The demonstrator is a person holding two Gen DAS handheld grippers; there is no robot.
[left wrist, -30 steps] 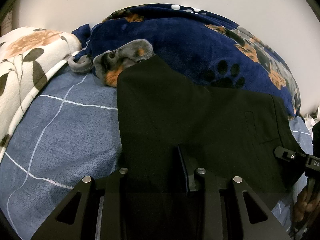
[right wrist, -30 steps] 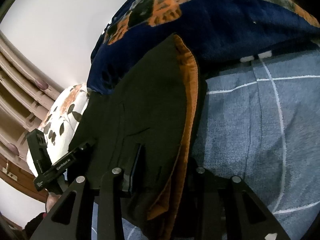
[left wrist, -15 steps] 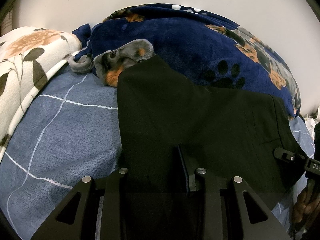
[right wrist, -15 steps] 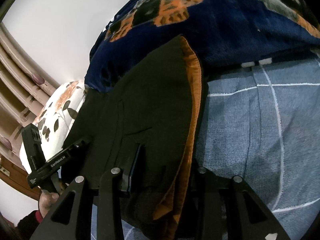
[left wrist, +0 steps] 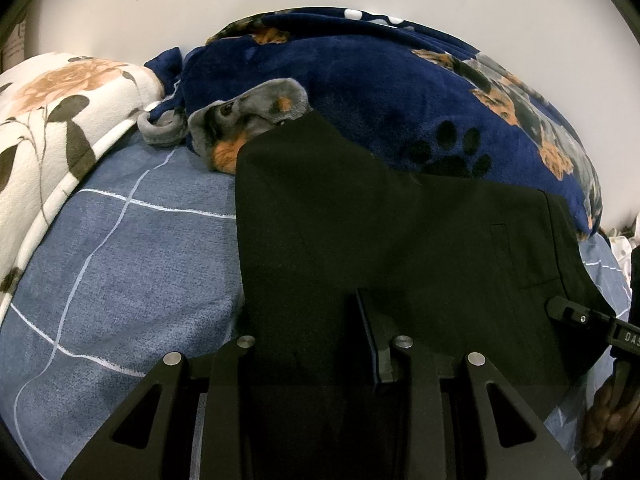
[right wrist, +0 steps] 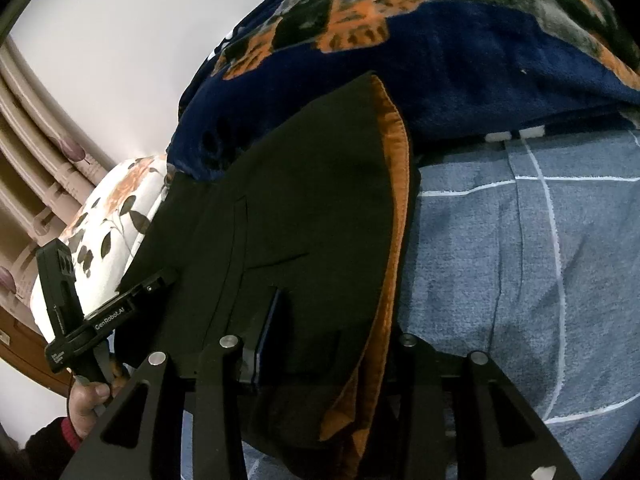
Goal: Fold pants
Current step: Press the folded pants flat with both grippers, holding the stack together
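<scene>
Pants, black with a rust-orange lining showing along one edge, lie folded over on the blue checked bedsheet, their far end riding up onto the navy dog-print blanket heaped against the wall, with a floral pillow off to one side. The biggest risk, as I judge it, sits with that blanket: the upper corner of the cloth rests on a soft slope, so any tug toward the person could drag it askew or let the layers slide apart and spoil the fold line. Next is uneven handling between the two tools. The left gripper is clamped on the near edge of the black fabric, which bunches between its fingers, while the right gripper has fabric and lining between its fingers but its jaws are opening; whether its pads are still pressing I cannot tell. If one side lets go while the other holds, the hem could sag on one side and the orange lining flop outward. A smaller hazard is cloth snagging on a finger as it withdraws. Compared with a second ago, the left view is practically unchanged, whereas the right view has rolled slightly, the person's hand at the lower corner has come more into sight, and the right jaws stand a little wider.
</scene>
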